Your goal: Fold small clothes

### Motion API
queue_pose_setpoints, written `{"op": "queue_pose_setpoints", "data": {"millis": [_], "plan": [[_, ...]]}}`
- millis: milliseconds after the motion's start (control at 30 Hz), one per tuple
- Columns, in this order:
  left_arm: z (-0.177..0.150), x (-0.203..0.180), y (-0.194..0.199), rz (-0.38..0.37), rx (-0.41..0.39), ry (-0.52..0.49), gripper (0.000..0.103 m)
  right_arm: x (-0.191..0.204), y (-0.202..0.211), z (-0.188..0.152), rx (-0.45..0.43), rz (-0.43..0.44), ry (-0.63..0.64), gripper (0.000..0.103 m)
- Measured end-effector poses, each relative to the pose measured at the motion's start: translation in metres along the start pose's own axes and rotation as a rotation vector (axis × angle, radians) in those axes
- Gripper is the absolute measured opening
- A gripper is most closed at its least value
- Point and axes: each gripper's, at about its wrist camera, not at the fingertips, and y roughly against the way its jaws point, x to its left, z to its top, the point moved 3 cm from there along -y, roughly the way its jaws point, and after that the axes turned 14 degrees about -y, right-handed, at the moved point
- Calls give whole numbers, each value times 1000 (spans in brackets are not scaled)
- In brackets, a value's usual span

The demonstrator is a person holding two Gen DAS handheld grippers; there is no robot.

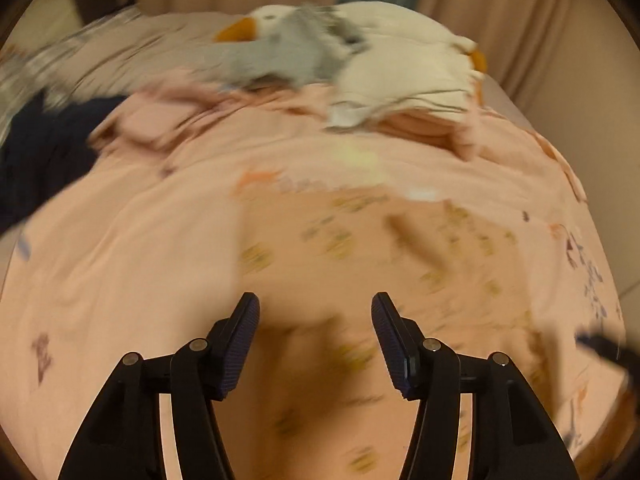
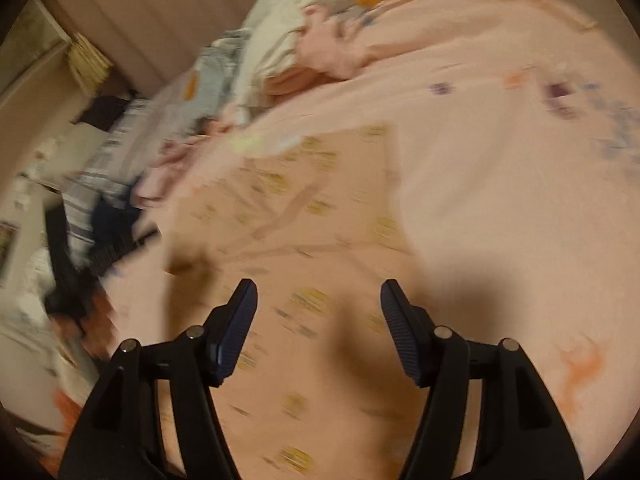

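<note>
The left gripper [image 1: 316,312] is held with its jaws apart; nothing is seen between the ribbed pads. The right gripper [image 2: 318,300] is likewise held parted and empty. Both are pointed down at a small peach garment with yellow printed motifs [image 1: 360,240] [image 2: 304,208], which is laid flat on a pale pink bedcover with scattered animal prints [image 1: 120,248] [image 2: 500,200]. Beyond it, a stack of folded white and pink clothes [image 1: 404,96] is placed beside a white plush goose with an orange beak [image 1: 264,24]. No legible writing is visible; motion blur is present
</note>
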Motion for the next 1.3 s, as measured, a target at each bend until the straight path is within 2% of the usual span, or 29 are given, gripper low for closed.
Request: {"op": "queue_pose_setpoints", "data": {"millis": [67, 167, 233, 300, 333, 367, 400, 467, 500, 567, 600, 667, 767, 900, 933, 1000, 1067, 1167, 1200, 1233, 1300], "plan": [[-24, 12, -13, 28, 75, 0, 56, 14, -37, 25, 69, 47, -57, 66], [-47, 21, -34, 61, 121, 3, 48, 23, -88, 47, 110, -40, -91, 65], [-52, 23, -48, 48, 142, 17, 48, 21, -123, 58, 150, -118, -127, 58], [-53, 28, -55, 33, 151, 38, 43, 20, -147, 63, 182, -121, -161, 47], [-50, 24, -59, 37, 138, 40, 42, 22, -153, 66, 179, -118, -162, 42], [-48, 20, -60, 37, 123, 27, 39, 25, -161, 69, 169, -126, -158, 41], [-45, 15, -65, 30, 115, 9, 32, 24, -164, 73, 162, -129, -156, 38], [-44, 12, -74, 34, 125, 13, 27, 22, -167, 77, 127, -123, -182, 27], [-42, 13, -76, 47, 121, 28, 22, 21, -165, 78, 104, -123, -200, 13], [-39, 12, -78, 85, 108, 47, 12, 18, -160, 80, 76, -102, -211, 8], [-39, 12, -77, 98, 105, 48, 9, 17, -152, 81, 32, -111, -209, 7], [-37, 10, -80, 137, 102, 44, 6, 18, -134, 84, -33, -112, -180, 6], [-36, 6, -80, 226, 100, -2, 3, 29, -83, 87, -129, -17, -128, 6], [-33, -1, -88, 321, 100, -50, 3, 17, -41, 76, -277, -152, -87, 6], [-32, 1, -88, 321, 102, -27, 3, 8, -39, 73, -272, -174, -88, 6], [-31, 6, -88, 317, 103, 6, 3, -13, -50, 70, -204, -195, -94, 6], [-30, 10, -90, 341, 100, -3, 3, -43, -69, 67, -144, -340, -154, 10], [-34, 22, -85, 455, 120, -25, 3, -52, -65, 65, -150, -297, -157, 7], [-37, 27, -84, 478, 124, -18, 3, -52, -60, 65, -155, -303, -149, 12], [-41, 35, -81, 487, 129, -1, 3, -52, -56, 65, -163, -329, -137, 22], [-46, 45, -75, 454, 136, 22, 3, -53, -50, 67, -151, -380, -130, 27]]}}
